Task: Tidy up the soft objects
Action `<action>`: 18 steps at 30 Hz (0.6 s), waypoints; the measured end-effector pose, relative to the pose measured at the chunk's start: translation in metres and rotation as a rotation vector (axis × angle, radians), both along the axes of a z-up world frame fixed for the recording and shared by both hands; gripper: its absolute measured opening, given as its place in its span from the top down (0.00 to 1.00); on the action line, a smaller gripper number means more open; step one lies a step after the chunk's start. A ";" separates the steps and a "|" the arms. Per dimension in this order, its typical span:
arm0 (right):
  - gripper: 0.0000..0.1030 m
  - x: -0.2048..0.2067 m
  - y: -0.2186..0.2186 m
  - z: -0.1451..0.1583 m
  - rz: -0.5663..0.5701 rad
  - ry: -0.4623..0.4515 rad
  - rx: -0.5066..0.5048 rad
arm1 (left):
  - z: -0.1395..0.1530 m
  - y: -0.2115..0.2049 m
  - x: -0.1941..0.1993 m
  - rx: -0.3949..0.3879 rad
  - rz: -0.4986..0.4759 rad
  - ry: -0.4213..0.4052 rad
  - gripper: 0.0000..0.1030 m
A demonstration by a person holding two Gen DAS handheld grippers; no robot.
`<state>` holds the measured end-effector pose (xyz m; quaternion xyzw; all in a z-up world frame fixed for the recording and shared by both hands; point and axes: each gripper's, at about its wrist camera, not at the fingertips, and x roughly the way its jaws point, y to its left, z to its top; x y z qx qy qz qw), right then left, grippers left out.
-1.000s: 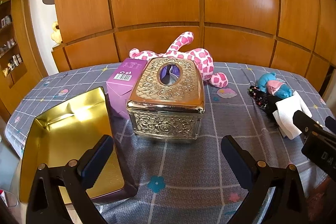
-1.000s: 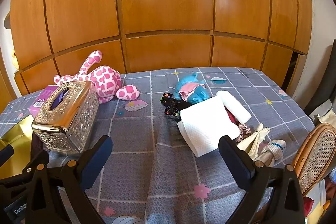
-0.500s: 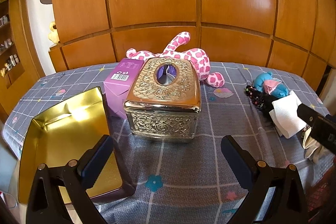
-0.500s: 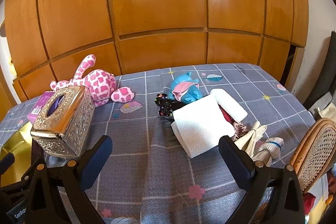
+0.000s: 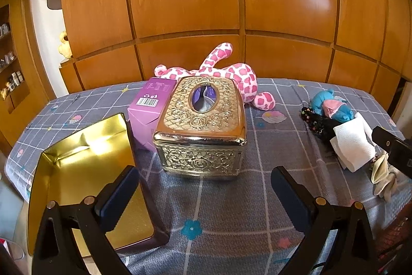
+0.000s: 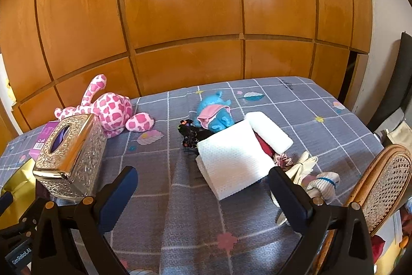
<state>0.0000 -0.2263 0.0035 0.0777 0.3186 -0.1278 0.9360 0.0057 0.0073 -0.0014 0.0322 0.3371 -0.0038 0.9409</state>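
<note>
Claws are hovering low over a surface (image 5: 231,197) covered in a grey checked cloth, and we are holding one in each hand. Our left claw (image 5: 203,187) is spread wide and holding nothing; just beyond it an ornate gold tissue box (image 5: 203,125) is standing, with a purple carton (image 5: 149,105) touching its left side and an open gold tin (image 5: 85,172) lying at the near left. A pink-spotted plush toy (image 5: 231,76) is lying behind the box, against the wooden wall panels (image 5: 206,4).

Our right claw (image 6: 203,184) is also spread wide and empty. Just ahead of it we are seeing the pile of soft things — a folded white towel (image 6: 231,161) on top, a rolled white cloth (image 6: 270,130) beside it, a blue and pink plush (image 6: 213,112) behind, and a black beaded item (image 6: 189,133) at its left edge. Cream gloves (image 6: 303,166) and a white sock with a blue band (image 6: 324,182) are lying to the right, near a wicker chair (image 6: 381,184).
</note>
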 end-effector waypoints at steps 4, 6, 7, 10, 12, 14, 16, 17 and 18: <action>0.00 0.001 -0.005 0.000 -0.005 0.004 0.011 | 0.001 -0.001 0.001 0.002 -0.006 0.000 0.00; 0.00 0.001 -0.007 0.000 -0.006 0.006 0.011 | 0.001 -0.003 0.001 0.008 -0.008 0.000 0.00; 0.00 0.000 -0.008 0.000 -0.007 0.007 0.010 | 0.001 -0.004 0.002 0.010 -0.010 0.001 0.00; 0.00 0.001 -0.010 0.000 -0.011 0.012 0.002 | 0.001 -0.007 0.002 0.014 -0.019 0.003 0.00; 0.00 0.001 -0.013 0.000 -0.014 0.014 0.003 | 0.001 -0.011 0.003 0.018 -0.032 0.005 0.00; 0.00 0.001 -0.017 0.001 -0.020 0.016 0.008 | 0.001 -0.016 0.003 0.020 -0.059 0.004 0.00; 0.00 0.002 -0.022 0.002 -0.014 0.027 0.017 | 0.002 -0.023 0.004 0.026 -0.092 -0.003 0.00; 0.00 0.002 -0.026 0.002 -0.008 0.033 0.018 | 0.002 -0.026 0.005 0.026 -0.108 -0.003 0.00; 0.00 0.001 -0.030 0.004 -0.006 0.041 0.009 | 0.002 -0.029 0.006 0.017 -0.132 0.002 0.00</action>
